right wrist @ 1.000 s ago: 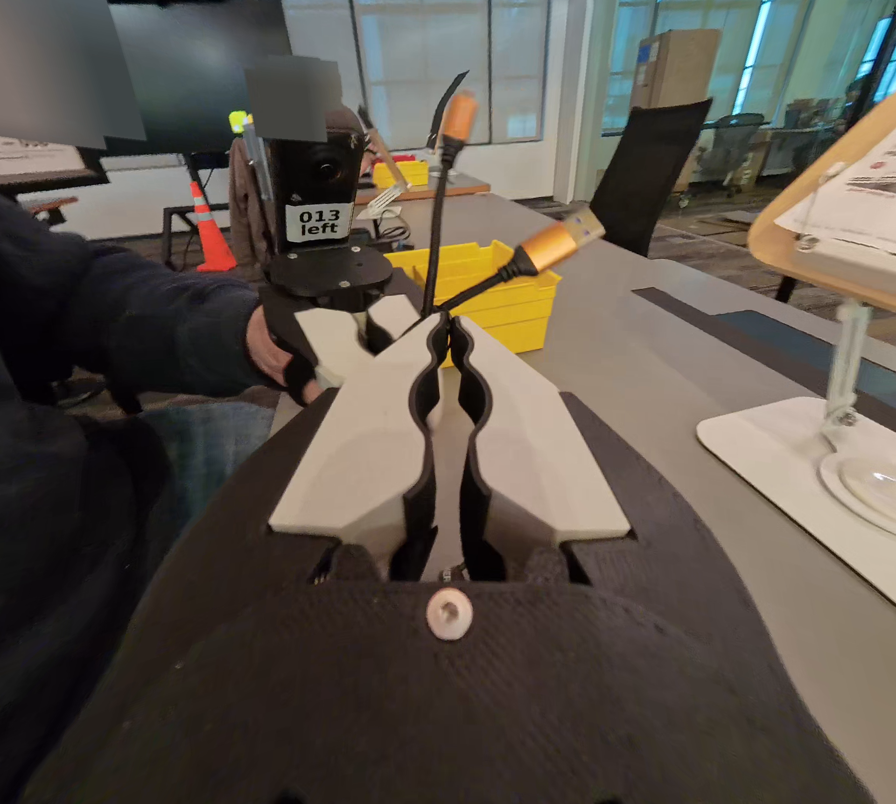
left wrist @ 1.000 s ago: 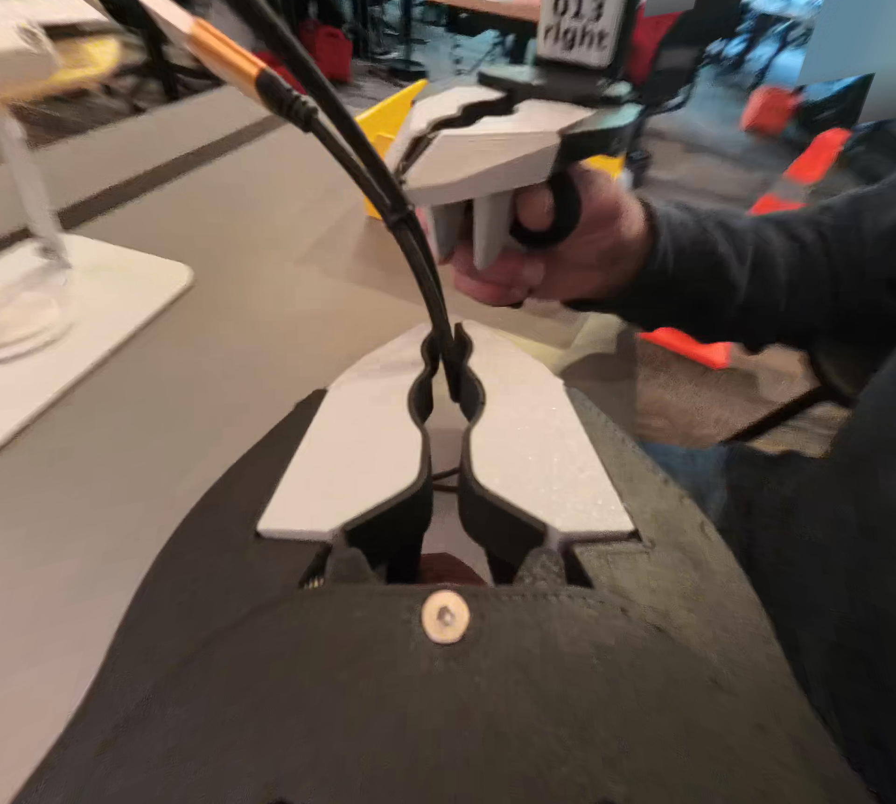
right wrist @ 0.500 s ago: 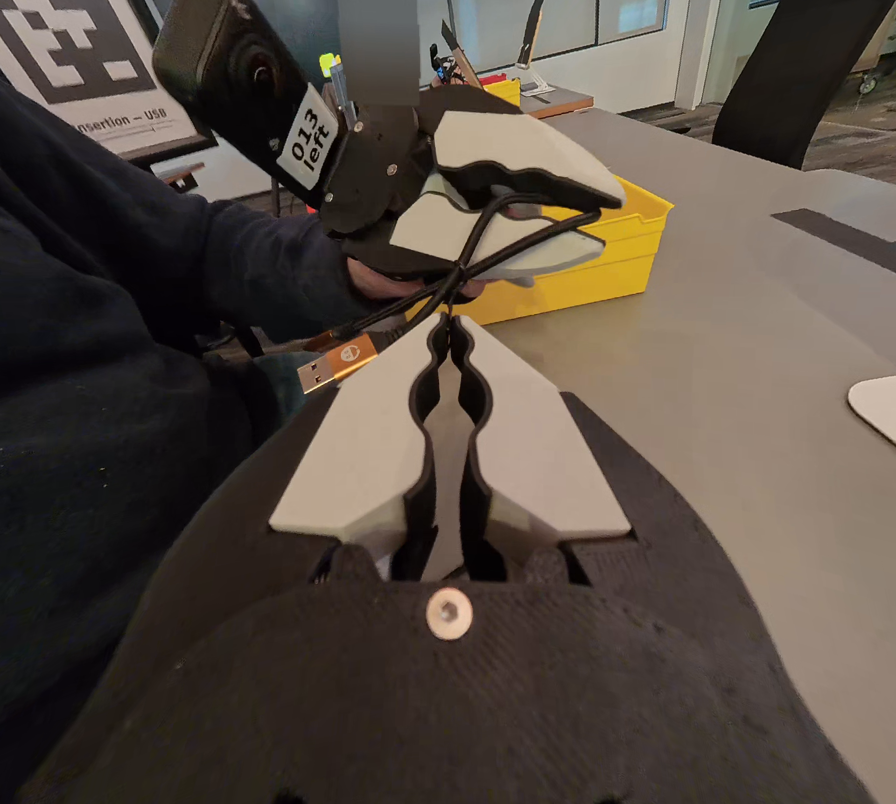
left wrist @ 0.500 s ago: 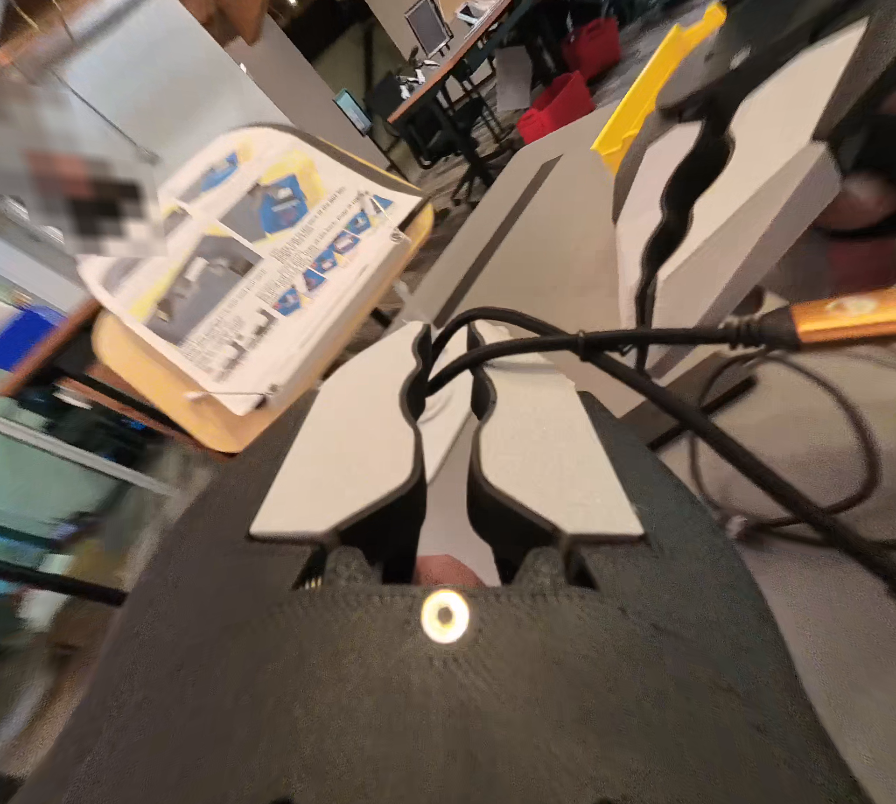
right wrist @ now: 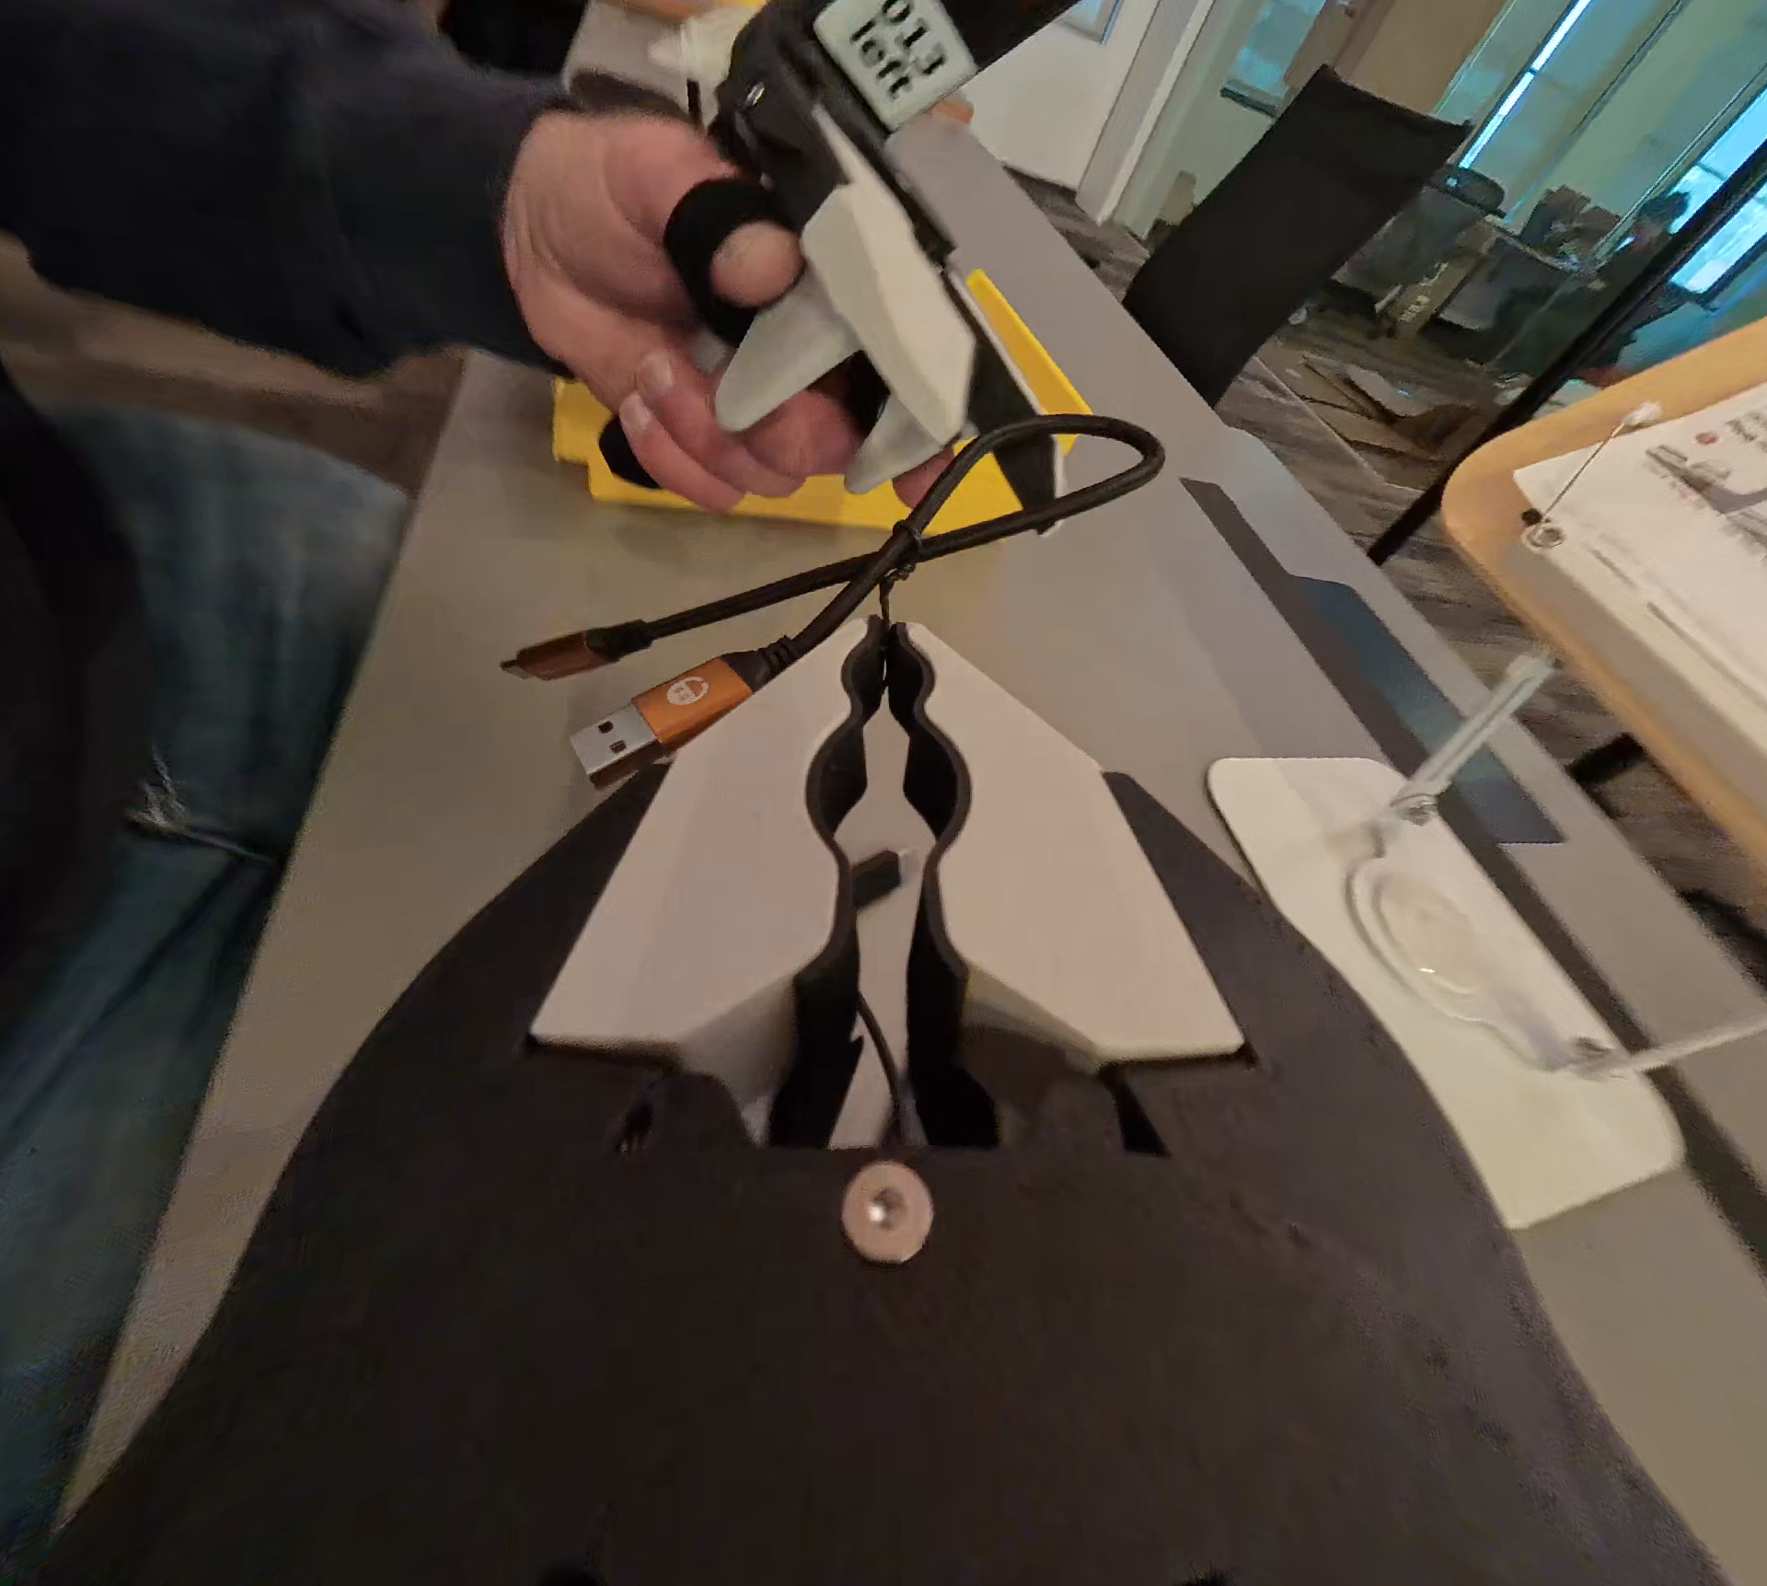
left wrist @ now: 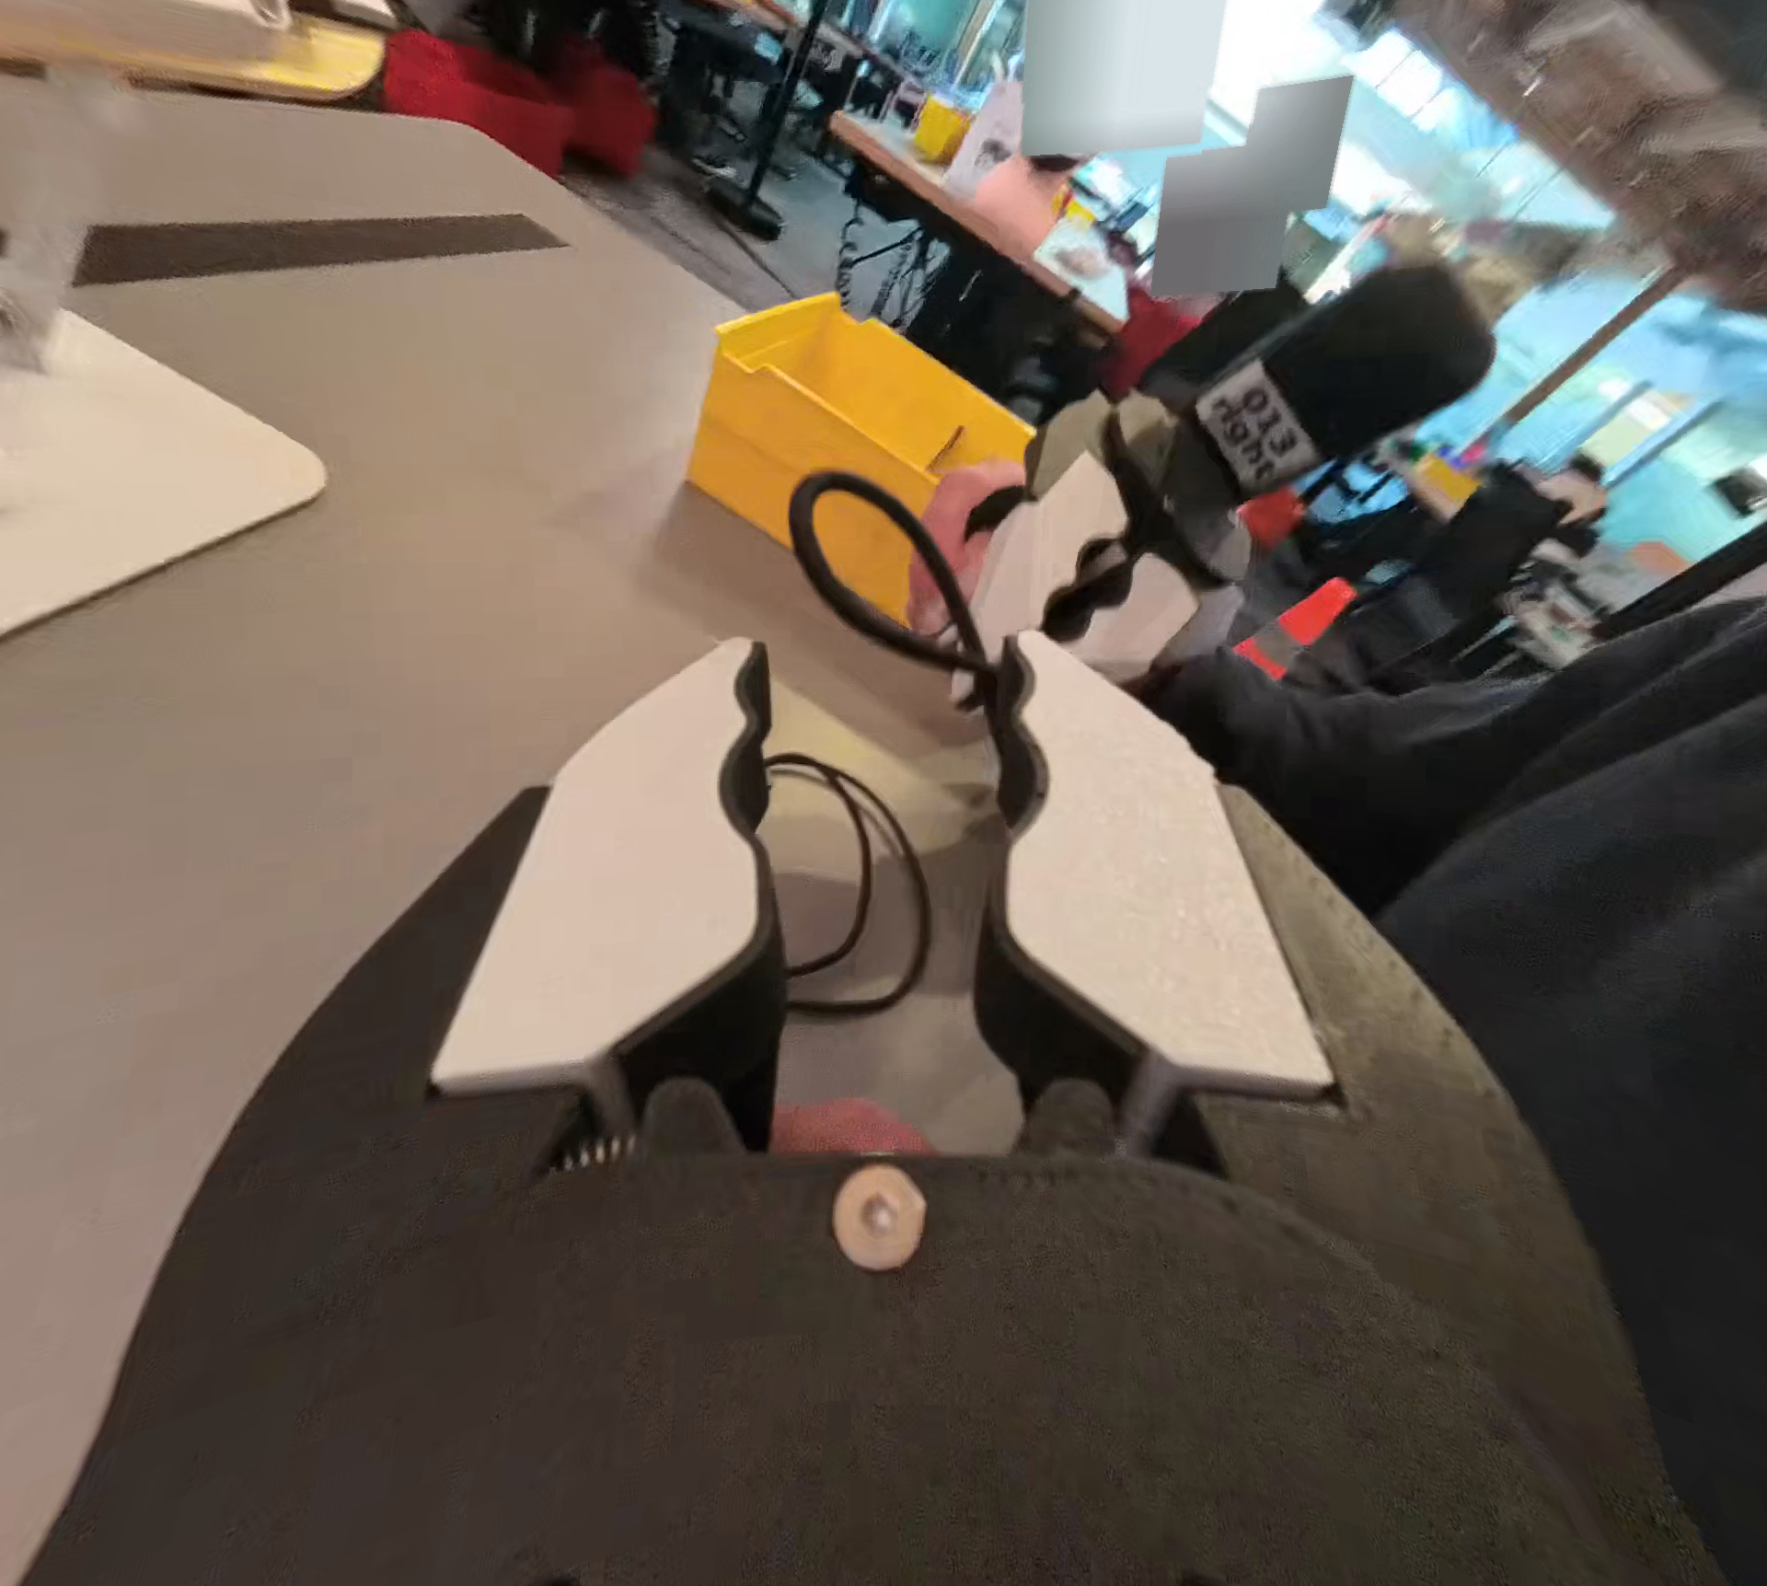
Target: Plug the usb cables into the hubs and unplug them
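Note:
A black USB cable point(right wrist: 1042, 517) with orange plugs hangs from my right gripper point(right wrist: 884, 641), which is shut on the thin tie at the cable's crossing. Its USB-A plug point(right wrist: 660, 708) and its smaller plug point(right wrist: 564, 660) point left, just above the grey table point(right wrist: 497, 756). My left gripper point(left wrist: 884, 665) is open and empty; the cable's loop point(left wrist: 841, 545) passes by its right fingertip. The left gripper point(right wrist: 813, 440) shows above the loop in the right wrist view. The right gripper point(left wrist: 1052, 608) shows beyond the loop in the left wrist view. No hub is in view.
A yellow bin point(left wrist: 832, 412) stands on the table behind the grippers. A white stand base point(right wrist: 1415, 947) and a wooden board with paper point(right wrist: 1625, 545) are at the right. A thin black wire point(left wrist: 861, 871) lies on the table under my left gripper. About 4 cm separates my left fingertips from my right.
My left gripper has opened and let go of the cable. My right gripper stays shut and has brought the cable down close to the table, with the plugs now pointing left.

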Demonstrator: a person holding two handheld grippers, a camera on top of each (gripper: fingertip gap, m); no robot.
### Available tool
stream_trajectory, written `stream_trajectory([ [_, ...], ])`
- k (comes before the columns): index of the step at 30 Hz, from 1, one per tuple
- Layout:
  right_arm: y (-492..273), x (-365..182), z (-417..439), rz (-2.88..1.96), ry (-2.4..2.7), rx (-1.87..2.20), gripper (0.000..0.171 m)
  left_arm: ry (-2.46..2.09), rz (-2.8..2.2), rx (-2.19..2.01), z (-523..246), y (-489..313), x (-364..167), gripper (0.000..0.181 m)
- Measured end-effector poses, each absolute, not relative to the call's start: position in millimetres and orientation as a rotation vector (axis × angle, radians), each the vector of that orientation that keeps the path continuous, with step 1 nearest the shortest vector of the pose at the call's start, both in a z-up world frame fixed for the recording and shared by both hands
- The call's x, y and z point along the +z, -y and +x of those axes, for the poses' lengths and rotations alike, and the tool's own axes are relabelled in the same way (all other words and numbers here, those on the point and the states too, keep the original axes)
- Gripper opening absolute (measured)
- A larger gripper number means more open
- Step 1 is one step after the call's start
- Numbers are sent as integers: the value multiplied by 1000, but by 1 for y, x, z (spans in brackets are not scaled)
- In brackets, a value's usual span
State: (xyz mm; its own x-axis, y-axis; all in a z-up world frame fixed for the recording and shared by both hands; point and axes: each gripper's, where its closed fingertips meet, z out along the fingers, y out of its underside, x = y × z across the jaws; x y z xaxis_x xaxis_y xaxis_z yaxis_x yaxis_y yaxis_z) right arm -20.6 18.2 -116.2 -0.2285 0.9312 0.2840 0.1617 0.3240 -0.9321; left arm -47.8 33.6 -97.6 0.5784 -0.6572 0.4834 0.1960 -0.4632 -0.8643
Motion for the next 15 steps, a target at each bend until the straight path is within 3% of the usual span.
stream_trajectory([
  [3,-15,-127,-24,-973,1712,881,0,-399,-1763,-1055,-39,-36,-94,32],
  [5,-16,-130,-25,-996,1714,888,0,-474,-1739,-942,-36,-37,-90,5],
  [12,-41,-126,-28,-1223,1553,1056,0,-957,-1609,-432,-4,-17,-88,1],
  [15,-47,-115,-30,-1285,1456,1152,0,-1335,-1573,27,4,-9,-131,6],
])
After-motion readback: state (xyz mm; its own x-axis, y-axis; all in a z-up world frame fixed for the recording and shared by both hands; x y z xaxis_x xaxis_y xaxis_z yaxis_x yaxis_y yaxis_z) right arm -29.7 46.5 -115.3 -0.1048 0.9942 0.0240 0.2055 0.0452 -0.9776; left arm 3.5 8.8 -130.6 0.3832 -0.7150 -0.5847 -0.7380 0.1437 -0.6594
